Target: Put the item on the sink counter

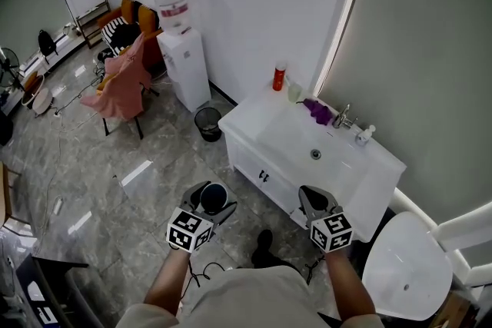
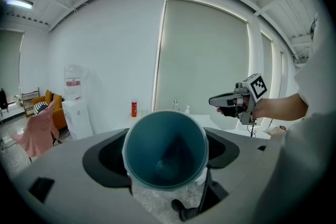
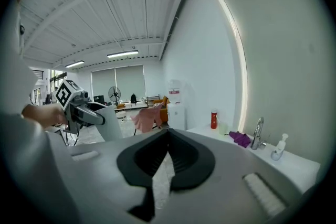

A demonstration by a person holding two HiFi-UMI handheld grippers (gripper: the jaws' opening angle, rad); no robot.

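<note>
A teal cup sits mouth-forward between the black pads of my left gripper, which is shut on its sides. From the head view, the cup and left gripper hang over the floor, short of the white sink counter. My right gripper is level with the counter's front edge. In the right gripper view its jaws meet at the tip and hold nothing. The counter lies ahead to the right there.
On the counter are a red bottle, a pale cup, a purple cloth, a faucet and a soap bottle. A water dispenser, a trash bin and a cloth-draped chair stand to the left. A toilet is at right.
</note>
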